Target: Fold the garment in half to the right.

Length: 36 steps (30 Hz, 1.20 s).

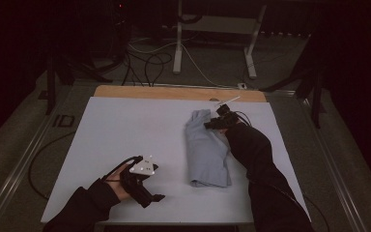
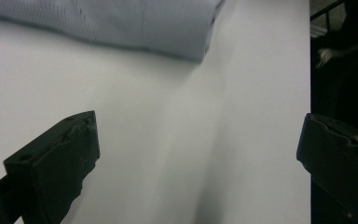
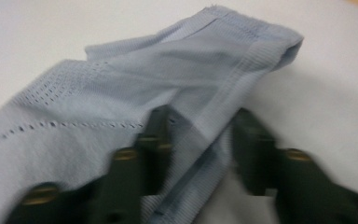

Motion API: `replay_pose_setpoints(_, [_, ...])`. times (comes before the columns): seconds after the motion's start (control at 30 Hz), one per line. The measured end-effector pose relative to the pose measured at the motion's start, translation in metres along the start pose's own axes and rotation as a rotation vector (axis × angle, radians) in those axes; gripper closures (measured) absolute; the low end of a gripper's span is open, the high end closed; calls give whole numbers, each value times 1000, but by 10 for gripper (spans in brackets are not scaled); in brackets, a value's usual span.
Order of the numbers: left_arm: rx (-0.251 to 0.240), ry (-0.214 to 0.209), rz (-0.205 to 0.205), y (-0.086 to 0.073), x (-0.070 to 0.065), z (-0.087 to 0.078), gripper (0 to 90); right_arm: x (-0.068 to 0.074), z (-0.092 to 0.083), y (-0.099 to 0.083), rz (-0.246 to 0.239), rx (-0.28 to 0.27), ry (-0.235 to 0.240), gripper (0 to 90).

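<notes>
Worked on a white table (image 1: pixel 125 135), dim room behind, with cables on the floor beyond the far wooden edge

Lay lengthwise right of centre: a pale blue garment (image 1: pixel 205 152), folded into a long bundle, its far end bunched and lifted a little, its near end squared off close to the front edge

Reached in along the bundle's right side on a dark sleeve (image 1: pixel 256 154), the right gripper (image 1: pixel 216 123) at the cloth's far end; jaws part-way apart with a ridge of ribbed fabric (image 3: pixel 205 140) standing between them, neither pad clearly pressed on it yet, so not a true pinch

Rested low at front left, well apart from the cloth, the left gripper (image 1: pixel 147 186), jaws spread wide over bare table

Judged the step as taking hold of the far end, perhaps to fold or straighten. Best done by closing squarely on the ridge, catching every layer rather than the top one, then lifting slowly; would help to bring the idle claw across to pin the near end against sliding
</notes>
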<state>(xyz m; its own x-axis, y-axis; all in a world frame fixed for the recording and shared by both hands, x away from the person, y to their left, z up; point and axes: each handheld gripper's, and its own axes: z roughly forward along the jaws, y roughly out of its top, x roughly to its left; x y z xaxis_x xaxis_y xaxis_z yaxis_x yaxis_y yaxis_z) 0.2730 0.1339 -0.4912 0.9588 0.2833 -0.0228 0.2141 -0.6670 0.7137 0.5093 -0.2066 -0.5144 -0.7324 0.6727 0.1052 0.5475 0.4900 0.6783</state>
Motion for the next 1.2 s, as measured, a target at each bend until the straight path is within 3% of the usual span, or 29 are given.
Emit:
replay_pose_setpoints(0.07, [-13,11,-15,-8,-2,-3,3,2,-1,3,-19,-9,-9,850])
replay_pose_setpoints(0.37, [-44,41,-63,-35,-5,-11,3,6,-4,22,-40,-74,-24,866])
replay_pose_setpoints(0.67, [-55,69,-75,-45,-4,-19,3,3,8,22,-19,-25,-32,867])
replay_pose_setpoints(0.93, [-51,62,-82,-49,-2,-18,3,1,12,19,15,10,-44,866])
replay_pose_setpoints(1.2, [-59,68,-84,-49,-1,-20,3,-1,19,15,12,38,-67,860])
